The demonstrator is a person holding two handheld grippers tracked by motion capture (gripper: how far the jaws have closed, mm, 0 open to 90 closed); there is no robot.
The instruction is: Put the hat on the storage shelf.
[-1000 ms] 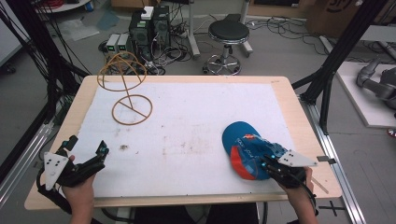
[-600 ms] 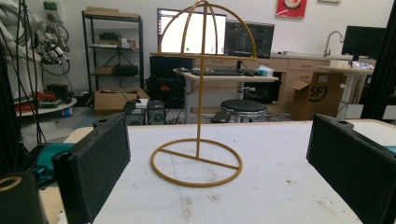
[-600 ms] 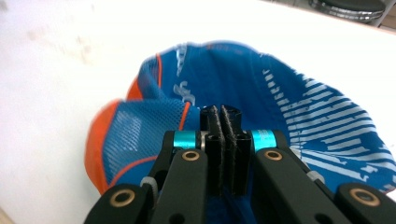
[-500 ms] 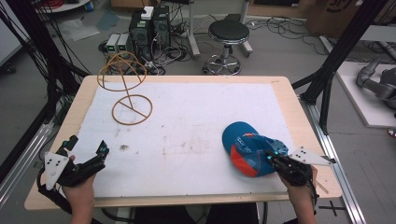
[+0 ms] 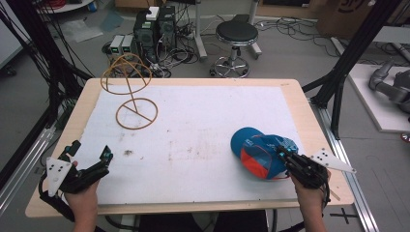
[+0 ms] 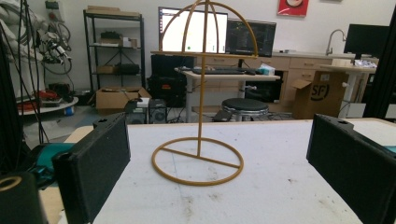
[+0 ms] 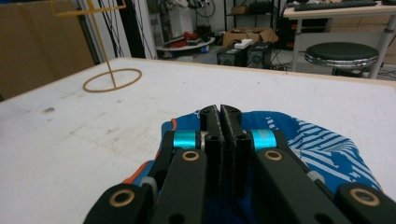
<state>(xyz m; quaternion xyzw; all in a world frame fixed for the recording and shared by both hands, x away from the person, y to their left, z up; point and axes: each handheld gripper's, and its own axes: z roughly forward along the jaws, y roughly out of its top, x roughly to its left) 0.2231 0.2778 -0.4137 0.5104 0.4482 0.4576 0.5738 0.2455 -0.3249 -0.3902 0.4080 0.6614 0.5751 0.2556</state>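
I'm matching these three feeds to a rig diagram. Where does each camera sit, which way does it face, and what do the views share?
High view: above the person's side, looking forward and down on the table; both forearms, left gripper, right gripper.
Left gripper view: low on the table, through wide-apart jaws at the wire stand.
Right gripper view: over closed jaws above the cap.
Shared: the stand appears in all three.

1. Your blue cap [image 5: 258, 152], with orange and white-striped panels, lies crumpled on the desk [image 5: 203, 125], pinched between your right jaws, which are closed.
2. The yellow wire stand [image 6: 201, 112], ring base and domed top, stands upright straight ahead of your wide-apart left jaws, well beyond them.
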